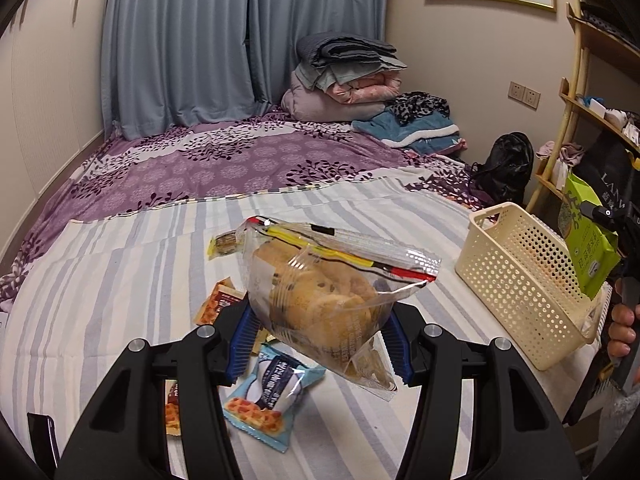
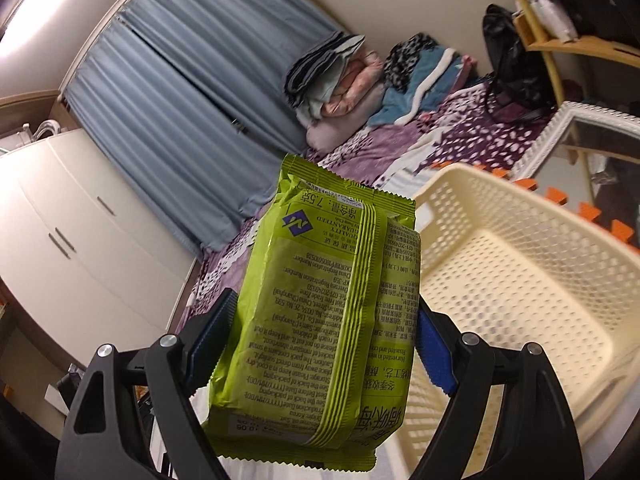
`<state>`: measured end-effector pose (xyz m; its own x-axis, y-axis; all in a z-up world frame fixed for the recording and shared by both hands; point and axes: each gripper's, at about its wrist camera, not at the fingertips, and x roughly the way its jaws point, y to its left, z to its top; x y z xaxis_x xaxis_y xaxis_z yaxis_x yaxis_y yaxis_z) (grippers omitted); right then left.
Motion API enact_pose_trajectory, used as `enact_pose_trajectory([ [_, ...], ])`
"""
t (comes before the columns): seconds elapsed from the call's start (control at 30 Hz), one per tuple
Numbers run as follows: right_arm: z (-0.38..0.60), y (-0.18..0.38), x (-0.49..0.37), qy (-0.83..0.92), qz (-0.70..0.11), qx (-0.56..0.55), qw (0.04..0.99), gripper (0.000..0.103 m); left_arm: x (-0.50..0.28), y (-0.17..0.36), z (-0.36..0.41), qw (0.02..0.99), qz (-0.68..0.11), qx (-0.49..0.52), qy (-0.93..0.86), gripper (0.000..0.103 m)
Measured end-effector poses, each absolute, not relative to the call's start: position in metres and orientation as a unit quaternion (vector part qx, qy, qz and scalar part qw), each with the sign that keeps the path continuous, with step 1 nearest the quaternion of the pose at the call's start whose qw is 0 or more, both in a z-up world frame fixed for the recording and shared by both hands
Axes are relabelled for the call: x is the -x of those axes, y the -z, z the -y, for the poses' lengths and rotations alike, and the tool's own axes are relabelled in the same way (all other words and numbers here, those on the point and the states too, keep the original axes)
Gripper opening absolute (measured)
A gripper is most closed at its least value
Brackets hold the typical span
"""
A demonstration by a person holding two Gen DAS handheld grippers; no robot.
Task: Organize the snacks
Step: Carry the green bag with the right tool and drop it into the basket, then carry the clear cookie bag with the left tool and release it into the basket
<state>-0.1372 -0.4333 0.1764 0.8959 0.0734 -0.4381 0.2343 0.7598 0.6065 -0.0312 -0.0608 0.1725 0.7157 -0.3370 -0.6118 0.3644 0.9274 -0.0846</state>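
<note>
My left gripper is shut on a clear bag of cookies, lifted above the striped bedsheet. On the sheet below lie a blue wafer packet, an orange packet, a yellow-ended packet and another partly hidden behind the left finger. My right gripper is shut on a green snack bag, held beside the cream perforated basket. In the left wrist view that green bag hangs over the basket at the right, with a hand below it.
A purple floral bedspread covers the far bed, with folded blankets and clothes in the corner. Blue curtains hang behind. A wooden shelf and a black bag stand at the right. White wardrobe doors are on the left.
</note>
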Motion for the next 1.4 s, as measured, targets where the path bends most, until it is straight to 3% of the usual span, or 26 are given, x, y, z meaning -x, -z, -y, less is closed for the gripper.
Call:
enact_pose_trajectory([
  [0.47,0.468,-0.156,0.166,0.148,-0.262,-0.299,0.905,0.084,0.036,-0.175,0.099,0.918,-0.328,-0.038,0.221,0.056],
  [0.5,0.469,-0.157,0.167,0.155,-0.262,-0.294,0.906,0.09,0.034,-0.175,0.102,0.917,-0.329,-0.04,0.223,0.056],
  [0.6,0.472,-0.155,0.172,0.166,-0.26,-0.281,0.909,0.092,0.036,-0.176,0.113,0.915,-0.327,-0.047,0.232,0.056],
  [0.9,0.485,-0.157,0.192,0.18,-0.234,-0.277,0.914,0.098,0.04,-0.181,0.154,0.903,-0.327,-0.065,0.269,0.056],
  [1.4,0.481,-0.181,0.228,0.218,-0.184,-0.197,0.938,0.098,0.048,-0.184,0.266,0.86,-0.33,-0.094,0.379,0.056],
])
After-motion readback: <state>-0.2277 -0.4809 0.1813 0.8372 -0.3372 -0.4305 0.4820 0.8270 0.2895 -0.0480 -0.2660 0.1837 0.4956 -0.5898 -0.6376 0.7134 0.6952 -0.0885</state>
